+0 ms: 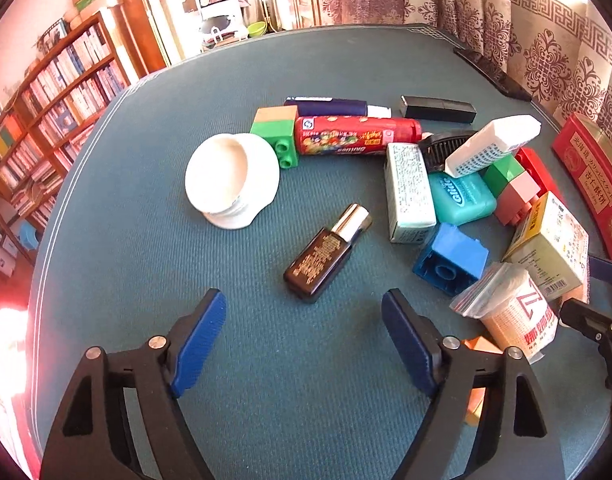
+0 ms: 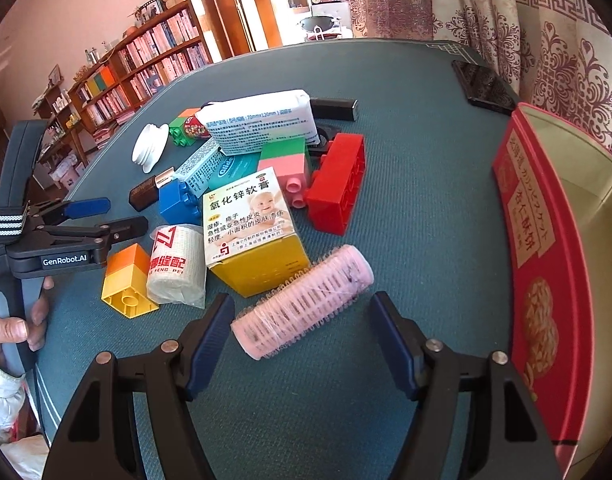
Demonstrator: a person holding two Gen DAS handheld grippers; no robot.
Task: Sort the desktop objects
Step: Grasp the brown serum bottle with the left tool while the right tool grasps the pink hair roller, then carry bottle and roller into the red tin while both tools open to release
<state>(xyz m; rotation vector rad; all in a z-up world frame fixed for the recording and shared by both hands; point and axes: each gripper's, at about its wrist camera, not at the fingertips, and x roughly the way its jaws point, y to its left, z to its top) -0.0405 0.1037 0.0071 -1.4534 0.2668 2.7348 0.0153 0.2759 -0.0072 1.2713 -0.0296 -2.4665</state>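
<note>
Both my grippers are wide open and hold nothing. My right gripper (image 2: 302, 320) is around the pink hair roller (image 2: 302, 304), and my left gripper (image 1: 304, 320) is near the little brown bottle (image 1: 326, 254). The toys and boxes lie in one messy pile on the green table (image 2: 426, 208) beside the red tin (image 2: 546, 264), so I think almost all the sorting is left.

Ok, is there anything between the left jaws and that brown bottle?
No. In the left wrist view, only bare green table cover lies between the open left gripper and the brown bottle.
</note>
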